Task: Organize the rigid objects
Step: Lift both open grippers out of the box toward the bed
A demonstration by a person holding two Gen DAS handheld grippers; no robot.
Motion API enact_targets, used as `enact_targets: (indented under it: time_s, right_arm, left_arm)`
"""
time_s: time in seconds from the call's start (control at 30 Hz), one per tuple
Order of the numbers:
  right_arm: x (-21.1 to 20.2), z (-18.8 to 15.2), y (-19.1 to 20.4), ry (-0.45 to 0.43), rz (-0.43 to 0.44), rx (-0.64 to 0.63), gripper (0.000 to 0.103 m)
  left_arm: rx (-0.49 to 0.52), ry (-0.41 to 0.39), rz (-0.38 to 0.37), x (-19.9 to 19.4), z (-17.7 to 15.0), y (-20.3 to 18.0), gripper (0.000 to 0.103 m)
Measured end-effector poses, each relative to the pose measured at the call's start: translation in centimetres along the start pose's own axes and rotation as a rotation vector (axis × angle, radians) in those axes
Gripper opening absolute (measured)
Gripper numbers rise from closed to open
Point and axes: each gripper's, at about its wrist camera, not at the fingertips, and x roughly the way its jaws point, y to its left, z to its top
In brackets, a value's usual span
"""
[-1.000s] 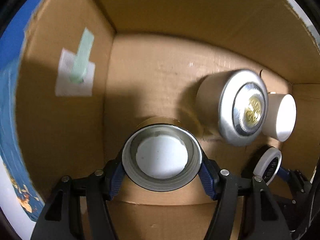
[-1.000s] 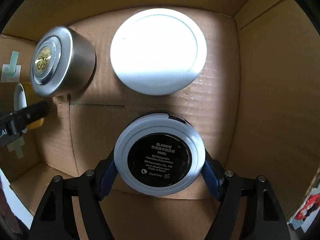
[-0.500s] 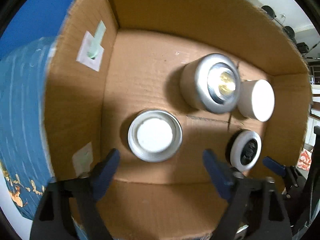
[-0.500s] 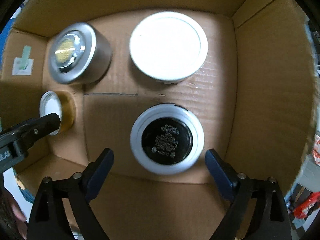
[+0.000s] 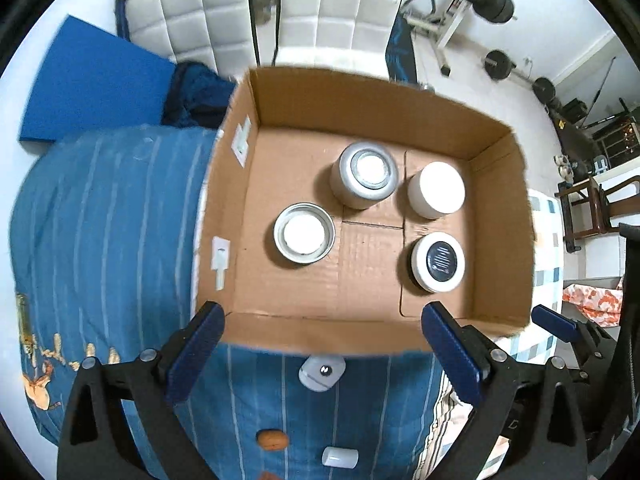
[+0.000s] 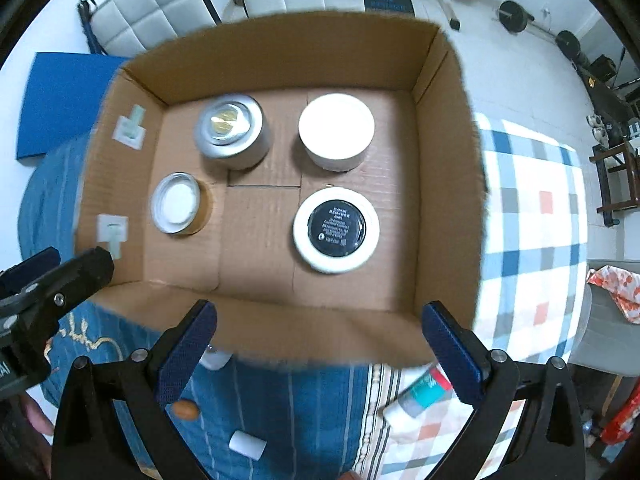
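Observation:
An open cardboard box (image 5: 360, 336) (image 6: 280, 320) holds several round jars. A small silver-rimmed jar (image 5: 304, 234) (image 6: 176, 203) stands front left, a tall silver jar (image 5: 365, 174) (image 6: 230, 130) back left, a white jar (image 5: 437, 189) (image 6: 337, 130) back right, and a white compact with a black label (image 5: 438, 262) (image 6: 336, 229) front right. My left gripper (image 5: 324, 354) and my right gripper (image 6: 320, 350) are both open and empty, above the box's near wall.
The box sits on a blue striped bedspread (image 5: 100, 240). Loose items lie in front of it: a small white device (image 5: 322, 372), a white cap (image 5: 340, 457) (image 6: 248, 444), an orange piece (image 5: 272, 439) (image 6: 185, 410), a tube (image 6: 420, 396). A checked cover (image 6: 532, 208) lies right.
Both grippers let go of their jars, opened, and pulled up and back out of the box. The small silver-rimmed jar and the black-label compact now stand on the box floor.

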Motion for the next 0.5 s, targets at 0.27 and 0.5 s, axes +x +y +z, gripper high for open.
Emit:
enact_targets:
  time_s: [0.27, 0.5]
  right_arm:
    - [-7.5, -5.6, 1.6, -0.133, 0.006, -0.008, 0.103]
    - [-11.7, -9.3, 2.0, -0.207, 0.009, -0.015, 0.103]
  left_arm:
    - [0.028, -0.120, -0.007, -5.2, -3.5, -1.2, 0.101]
    - [0.050, -0.184, -0.005, -8.9, -6.4, -1.4, 0.101]
